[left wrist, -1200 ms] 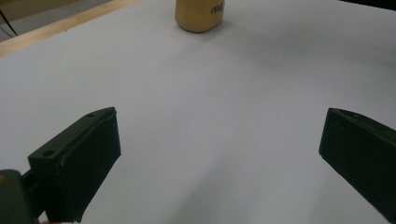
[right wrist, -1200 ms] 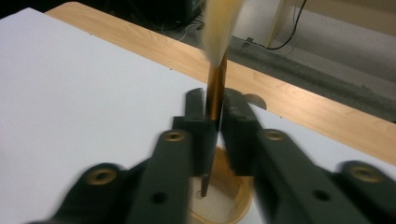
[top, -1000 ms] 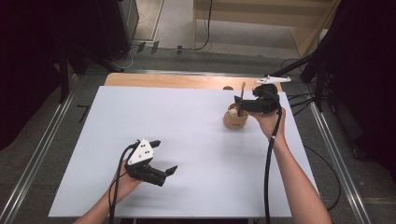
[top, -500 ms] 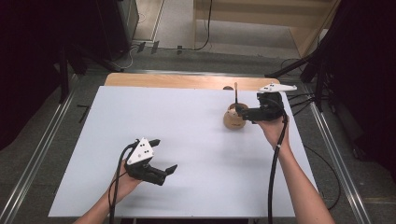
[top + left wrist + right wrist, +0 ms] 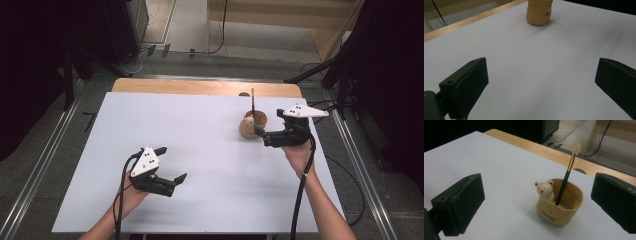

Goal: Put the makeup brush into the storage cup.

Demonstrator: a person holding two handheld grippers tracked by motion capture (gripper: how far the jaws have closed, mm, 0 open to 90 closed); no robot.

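A tan cup (image 5: 248, 129) with a small bear figure (image 5: 544, 190) on its rim stands on the white table's far right. A thin paintbrush (image 5: 565, 180) leans inside the cup (image 5: 559, 210), bristles up. My right gripper (image 5: 261, 136) lies level just right of the cup, pointing at it. Its jaws have just been opening and now stand open (image 5: 541, 197), with nothing between the pads and the cup a little ahead of them. My left gripper (image 5: 173, 163) rests at the near left, open and empty (image 5: 539, 82), with the cup (image 5: 538, 13) far ahead of it.
The white tabletop (image 5: 200, 150) ends at a wooden strip (image 5: 200, 87) along the far edge. Metal rails (image 5: 45, 165) run along both sides on the floor. Each gripper trails a black cable (image 5: 300, 200) toward the near edge.
My right gripper has drawn back from over the cup, to the right and toward the person, and its jaws have spread. The brush stays standing in the cup. My left gripper has not moved.
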